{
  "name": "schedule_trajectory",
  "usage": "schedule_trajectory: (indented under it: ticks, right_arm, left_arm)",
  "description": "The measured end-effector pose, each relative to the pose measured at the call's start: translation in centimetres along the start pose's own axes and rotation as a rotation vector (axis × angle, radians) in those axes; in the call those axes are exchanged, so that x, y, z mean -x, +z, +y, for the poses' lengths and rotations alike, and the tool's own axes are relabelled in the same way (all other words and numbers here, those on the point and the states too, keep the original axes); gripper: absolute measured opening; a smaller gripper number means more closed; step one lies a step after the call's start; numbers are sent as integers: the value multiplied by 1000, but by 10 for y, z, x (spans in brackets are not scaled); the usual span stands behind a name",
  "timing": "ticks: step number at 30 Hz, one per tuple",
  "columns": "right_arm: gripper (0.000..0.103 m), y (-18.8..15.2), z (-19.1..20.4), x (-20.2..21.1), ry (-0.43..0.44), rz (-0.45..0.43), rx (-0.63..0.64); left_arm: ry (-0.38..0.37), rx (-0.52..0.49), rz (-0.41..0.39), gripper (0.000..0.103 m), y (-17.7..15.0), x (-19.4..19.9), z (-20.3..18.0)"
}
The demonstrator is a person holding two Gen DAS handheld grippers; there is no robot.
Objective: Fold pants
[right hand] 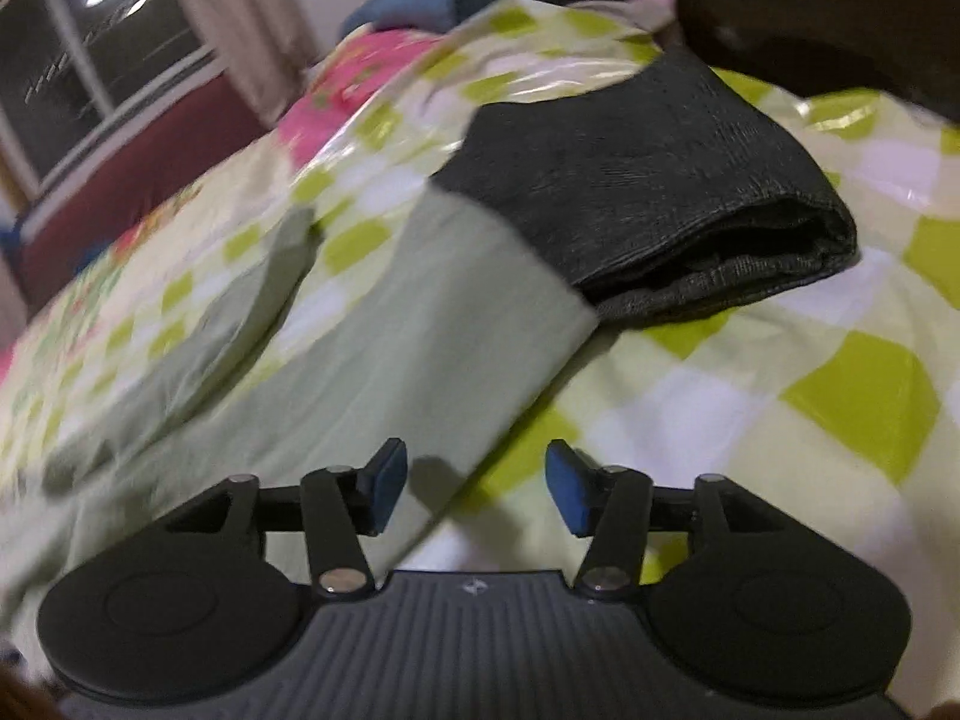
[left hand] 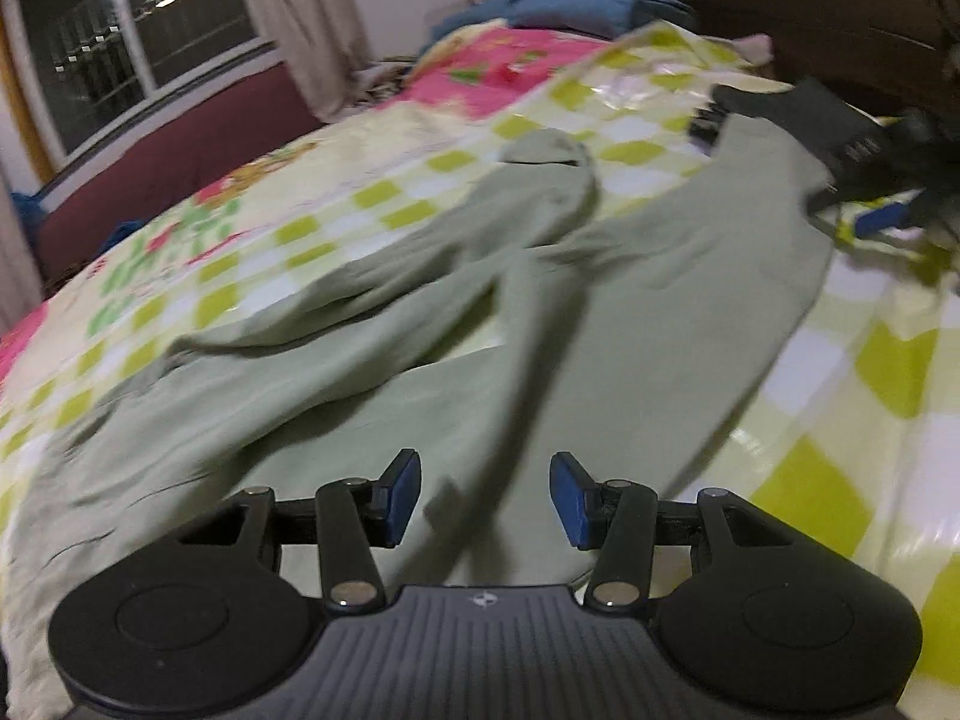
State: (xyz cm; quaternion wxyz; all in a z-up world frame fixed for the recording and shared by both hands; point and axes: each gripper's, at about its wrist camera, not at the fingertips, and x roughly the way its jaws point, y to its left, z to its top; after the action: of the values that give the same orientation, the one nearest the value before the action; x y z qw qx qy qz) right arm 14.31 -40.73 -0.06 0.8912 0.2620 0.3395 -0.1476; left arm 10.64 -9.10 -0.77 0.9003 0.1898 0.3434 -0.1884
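Observation:
Pale green pants lie spread and rumpled on a checkered bedspread; one leg end is curled up at the far middle. My left gripper is open and empty, low over the green cloth. In the right wrist view the pants run from the lower left up to a folded black garment that lies over their far end. My right gripper is open and empty, over the pants' right edge and the bedspread.
The other gripper shows dark and blurred at the right of the left wrist view. A blue pillow lies at the bed's head. A window and curtain are at the left, with a maroon ledge below.

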Motion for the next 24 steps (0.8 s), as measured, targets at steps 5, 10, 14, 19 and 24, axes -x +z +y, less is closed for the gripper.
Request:
schedule_trajectory:
  ticks: [5,10,14,19,24]
  right_arm:
    - [48,11,-10,-23,44,-22,-91]
    - [3,20,-35,-11,119,-19,-198]
    - [3,20,-49,13,31,-71,-125]
    - [23,19,-49,21,-122,-22,-39]
    - [32,13,-6,54,-154,-171,166]
  left_arm:
    - [-17,-28,28,62,8,-16,-17]
    - [-24,-29,9,62,15,-16,-22]
    - [-52,-27,-4,62,20,-25,-29]
    - [-42,-48,-20,63,18,-18,-21]
    - [56,-58,-53,68,11,-1,32]
